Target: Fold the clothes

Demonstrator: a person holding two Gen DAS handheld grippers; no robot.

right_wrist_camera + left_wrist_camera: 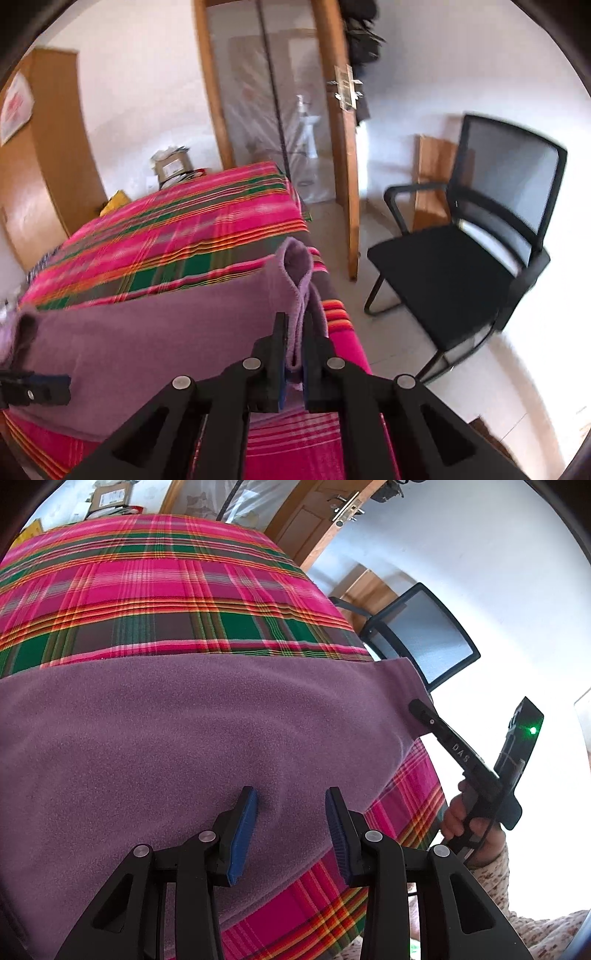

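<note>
A purple fleece cloth [166, 731] lies spread over the near part of a bed with a pink, green and orange plaid cover [147, 590]. My left gripper [291, 794] hovers at the cloth's near edge, open, its blue pads [242, 830] apart and only flat fleece between them. My right gripper [297, 325] is shut on a raised fold at the cloth's right corner [295, 266], and the fleece fills the narrow gap between its jaws. In the left wrist view the right gripper [415, 705] bites that corner, held by a person's hand [461, 816]. The left gripper [33, 387] shows at the right wrist view's left edge.
A black mesh office chair [461, 266] stands on the floor right of the bed, close to its edge. Behind it is an open wooden door [343, 147]. A wooden wardrobe [48, 147] stands left, with boxes [173, 166] beyond the bed's far end.
</note>
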